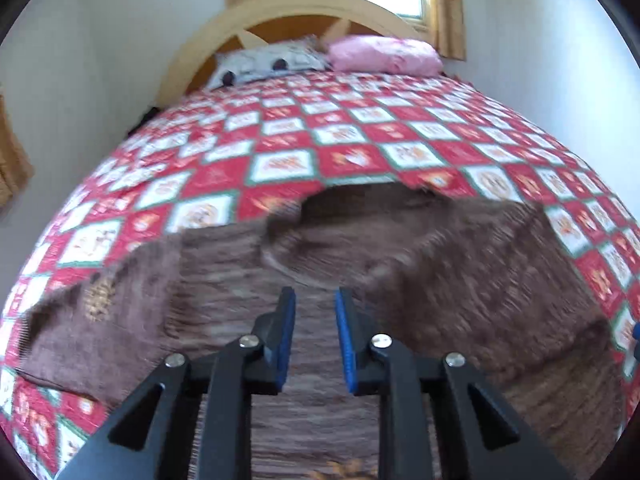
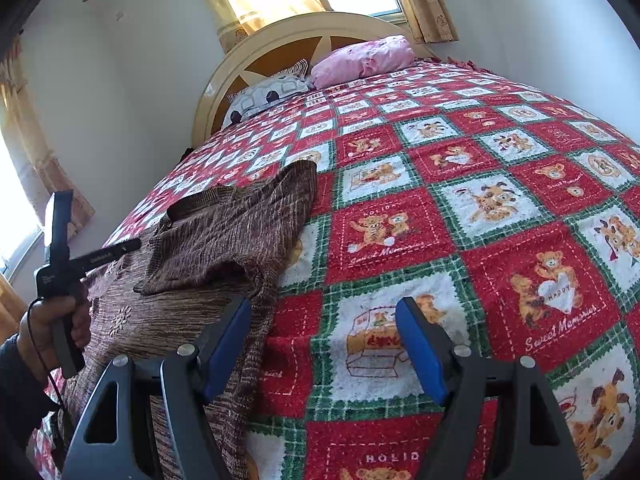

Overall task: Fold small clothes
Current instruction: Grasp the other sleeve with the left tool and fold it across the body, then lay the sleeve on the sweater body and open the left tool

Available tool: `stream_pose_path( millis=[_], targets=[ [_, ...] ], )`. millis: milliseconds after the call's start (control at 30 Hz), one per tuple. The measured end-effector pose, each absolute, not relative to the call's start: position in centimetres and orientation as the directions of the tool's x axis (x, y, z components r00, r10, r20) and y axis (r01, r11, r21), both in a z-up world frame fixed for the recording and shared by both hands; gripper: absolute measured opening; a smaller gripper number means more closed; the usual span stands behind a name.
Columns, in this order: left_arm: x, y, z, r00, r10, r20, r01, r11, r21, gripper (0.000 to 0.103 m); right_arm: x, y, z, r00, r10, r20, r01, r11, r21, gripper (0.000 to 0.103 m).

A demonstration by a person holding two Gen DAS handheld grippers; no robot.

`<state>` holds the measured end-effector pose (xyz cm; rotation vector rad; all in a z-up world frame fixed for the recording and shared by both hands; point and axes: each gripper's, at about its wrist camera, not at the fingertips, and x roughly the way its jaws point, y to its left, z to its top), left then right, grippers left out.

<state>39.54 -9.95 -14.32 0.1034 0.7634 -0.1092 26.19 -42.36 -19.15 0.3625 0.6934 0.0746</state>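
Note:
A small brown knitted top (image 1: 420, 264) lies spread on the bed, its neck opening (image 1: 360, 204) at the far edge. My left gripper (image 1: 315, 300) hovers over the middle of the top, jaws a little apart and empty. In the right wrist view the top (image 2: 224, 240) lies at the left, with one side folded over onto itself. My right gripper (image 2: 324, 320) is wide open and empty above the bedspread, its left finger (image 2: 228, 340) at the top's right edge. The left gripper (image 2: 116, 250) shows there too, held in a hand over the top.
The bed is covered by a red, white and green checked bedspread (image 2: 460, 240) with teddy bear prints. A pink pillow (image 1: 384, 54) and a grey patterned pillow (image 1: 268, 62) lie at the wooden headboard (image 2: 296, 36). White walls and curtained windows stand around.

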Motion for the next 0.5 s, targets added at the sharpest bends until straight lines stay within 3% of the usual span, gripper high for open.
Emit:
stream_pose_path(
  millis=[200,333,500],
  targets=[
    [42.6,-10.5,-16.4,0.536,-0.282,-0.796,0.187,0.959,-0.214,0.024,26.4,-42.1,-19.3,0.759,0.174,-0.627,0.062,0.94,0.336,0.075],
    [44.3,-10.9,-18.2,0.473,-0.383,-0.794,0.154,0.923,-0.354,0.024,26.5,-42.3,-19.4,0.759,0.174,-0.628,0.066,0.938,0.34,0.075],
    [43.3,-10.9,-16.6,0.601,-0.351,-0.718,0.15,0.932,-0.33,0.017,26.6,-42.2,-19.6,0.751,0.177,-0.636,0.068,0.938,0.341,0.075]
  ],
)
